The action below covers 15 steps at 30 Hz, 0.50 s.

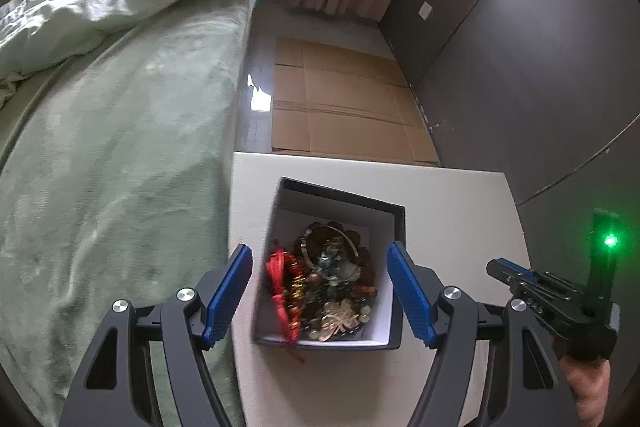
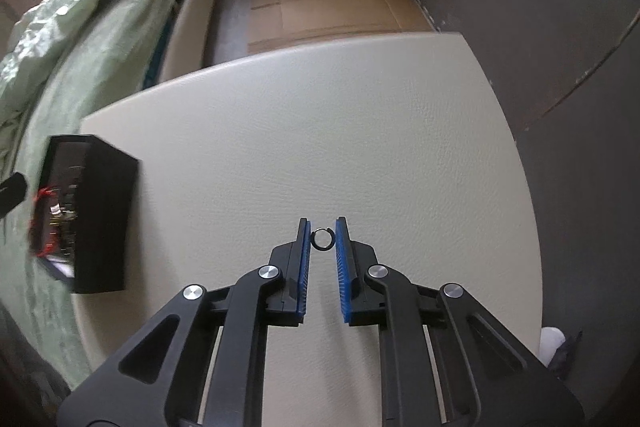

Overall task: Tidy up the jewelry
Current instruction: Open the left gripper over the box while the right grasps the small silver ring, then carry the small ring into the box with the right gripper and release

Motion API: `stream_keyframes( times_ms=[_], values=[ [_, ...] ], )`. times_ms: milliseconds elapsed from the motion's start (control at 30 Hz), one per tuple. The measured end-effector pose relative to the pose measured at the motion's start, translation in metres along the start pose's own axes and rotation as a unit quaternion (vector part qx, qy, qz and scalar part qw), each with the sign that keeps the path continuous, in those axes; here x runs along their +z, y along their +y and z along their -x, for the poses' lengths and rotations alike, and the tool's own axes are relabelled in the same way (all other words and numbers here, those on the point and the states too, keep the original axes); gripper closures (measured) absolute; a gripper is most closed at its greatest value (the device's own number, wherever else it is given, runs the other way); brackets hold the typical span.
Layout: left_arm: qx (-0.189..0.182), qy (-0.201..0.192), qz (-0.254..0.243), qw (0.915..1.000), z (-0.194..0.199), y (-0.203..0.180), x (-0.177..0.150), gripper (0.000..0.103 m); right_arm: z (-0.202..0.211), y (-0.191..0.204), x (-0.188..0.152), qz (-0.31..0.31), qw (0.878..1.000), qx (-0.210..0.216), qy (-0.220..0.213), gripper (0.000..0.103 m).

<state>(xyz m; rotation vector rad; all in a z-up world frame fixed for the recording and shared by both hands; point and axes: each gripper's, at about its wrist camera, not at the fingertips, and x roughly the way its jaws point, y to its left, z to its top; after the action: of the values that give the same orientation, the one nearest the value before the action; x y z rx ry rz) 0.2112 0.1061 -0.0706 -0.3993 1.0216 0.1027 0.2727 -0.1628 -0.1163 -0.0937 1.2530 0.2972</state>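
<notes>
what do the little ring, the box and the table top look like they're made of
Ring: probably metal, thin dark band with a bright glint.
Box: likely stiff card, matte black outside, white inside.
Table top: cream, fine leather-like grain, maybe vinyl or faux leather.

A cream-white tabletop [image 2: 360, 131] with a fine leather-like grain stands just beside a bed covered in a green blanket [image 1: 120, 147]. On the tabletop, near its bed-side edge, sits an open black box [image 1: 396, 223] with a white lining, heaped with tangled jewelry [image 1: 328, 283]. Well apart from the box, a small dark ring [image 2: 322, 239] lies on the bare surface. Flattened cardboard [image 1: 340, 95] covers the floor beyond.
</notes>
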Motion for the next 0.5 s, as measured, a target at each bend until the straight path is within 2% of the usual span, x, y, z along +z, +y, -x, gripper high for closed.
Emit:
stream_keyframes(
  times_ms=[233, 500],
  values=[
    [0.002, -0.019, 0.014, 0.9997, 0.031, 0.023, -0.005, 0.025, 0.043, 0.051, 0.005, 0.035, 0.998, 0.038, -0.032, 0.09],
    [0.006, -0.04, 0.022, 0.9989, 0.063, 0.049, -0.015, 0.01, 0.071, 0.109, 0.007, 0.075, 0.994, 0.053, -0.052, 0.09]
  ],
)
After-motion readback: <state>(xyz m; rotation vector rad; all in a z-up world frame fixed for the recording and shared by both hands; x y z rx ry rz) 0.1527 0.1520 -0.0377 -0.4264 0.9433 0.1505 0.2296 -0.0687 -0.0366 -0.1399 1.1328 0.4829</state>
